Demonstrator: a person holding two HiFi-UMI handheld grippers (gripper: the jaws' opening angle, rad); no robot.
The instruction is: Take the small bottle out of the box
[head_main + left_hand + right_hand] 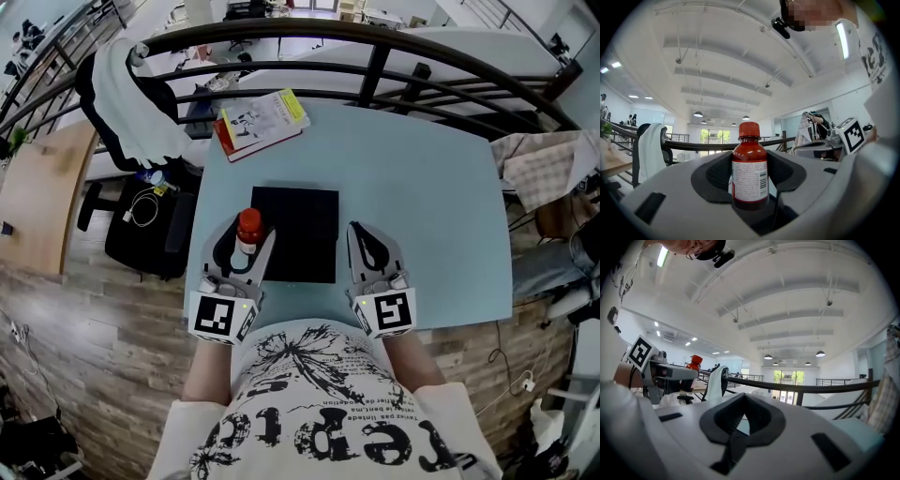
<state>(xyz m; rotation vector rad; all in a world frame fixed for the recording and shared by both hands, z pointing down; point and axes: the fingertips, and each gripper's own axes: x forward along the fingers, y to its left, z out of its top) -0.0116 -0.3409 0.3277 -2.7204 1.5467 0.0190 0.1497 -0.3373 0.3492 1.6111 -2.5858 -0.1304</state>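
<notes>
A small amber bottle (pixel 248 231) with a red cap and a white label stands upright between the jaws of my left gripper (pixel 246 236), which is shut on it just off the left edge of the flat black box (pixel 298 234). In the left gripper view the bottle (pixel 750 174) fills the hollow between the dark pads (pixel 715 176), held by its body. My right gripper (pixel 363 234) sits to the right of the box, jaws shut with nothing in them. In the right gripper view its pads (pixel 759 420) meet, and the bottle's red cap (pixel 696 360) shows far left.
The light blue table (pixel 422 187) carries a stack of booklets (pixel 262 122) at its far left corner. A dark curved railing (pixel 375 56) runs behind the table. A white cloth hangs over a chair (pixel 141 103) at the left, and a plaid cloth (pixel 548 164) lies at the right.
</notes>
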